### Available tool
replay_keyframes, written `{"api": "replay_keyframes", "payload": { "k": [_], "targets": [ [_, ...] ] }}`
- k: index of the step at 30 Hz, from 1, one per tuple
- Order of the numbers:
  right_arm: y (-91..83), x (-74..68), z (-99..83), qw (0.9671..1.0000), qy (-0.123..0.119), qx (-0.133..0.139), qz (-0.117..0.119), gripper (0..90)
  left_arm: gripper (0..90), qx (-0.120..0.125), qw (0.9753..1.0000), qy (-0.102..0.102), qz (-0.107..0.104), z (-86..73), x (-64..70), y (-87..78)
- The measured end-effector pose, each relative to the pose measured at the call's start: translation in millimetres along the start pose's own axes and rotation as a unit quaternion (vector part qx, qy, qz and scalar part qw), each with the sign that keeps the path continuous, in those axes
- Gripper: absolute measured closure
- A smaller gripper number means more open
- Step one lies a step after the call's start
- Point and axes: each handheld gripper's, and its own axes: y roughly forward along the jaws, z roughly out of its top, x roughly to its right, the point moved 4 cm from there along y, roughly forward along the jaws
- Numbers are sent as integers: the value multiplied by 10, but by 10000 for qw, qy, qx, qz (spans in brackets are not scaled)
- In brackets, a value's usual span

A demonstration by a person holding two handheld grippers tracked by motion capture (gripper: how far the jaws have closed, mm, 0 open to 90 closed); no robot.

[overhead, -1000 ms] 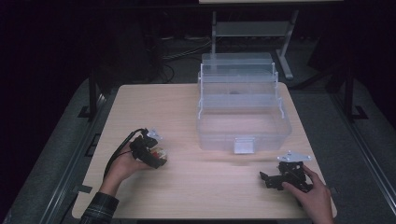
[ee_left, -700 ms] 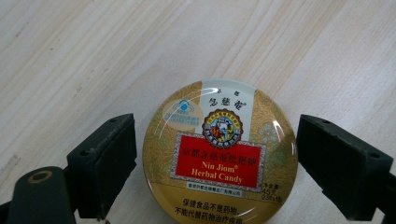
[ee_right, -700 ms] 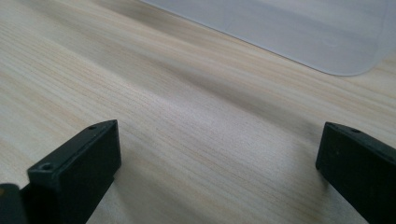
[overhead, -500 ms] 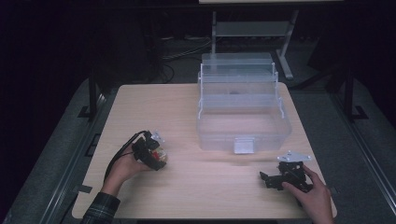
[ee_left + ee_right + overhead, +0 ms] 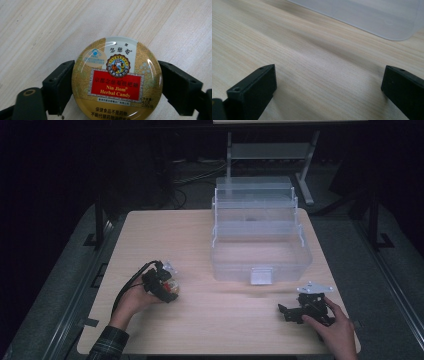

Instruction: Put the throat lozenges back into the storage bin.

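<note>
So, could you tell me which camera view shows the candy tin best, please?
The left gripper view: the candy tin sits large between the left gripper jaws, its label readable. The high view shows it as a small blur at that gripper.

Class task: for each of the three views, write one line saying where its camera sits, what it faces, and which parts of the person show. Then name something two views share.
High view: above the person's side, looking forward and down on the table and clear box; both forearms, hands and claws show.
Left gripper view: on the left claw, looking down on a candy tin between its jaws.
Right gripper view: on the right claw, low over the table, jaws apart.
Shared: the tin appears in the high and left gripper views.
</note>
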Motion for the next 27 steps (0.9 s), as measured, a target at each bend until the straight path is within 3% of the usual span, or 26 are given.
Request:
{"api": "replay_keyframes", "payload": {
  "k": [27],
  "targets": [
    [0, 0, 0, 10000, -1, 0, 0, 0, 198, 41, 9998, -114, -159, 6, -12, -70]
  ]
}}
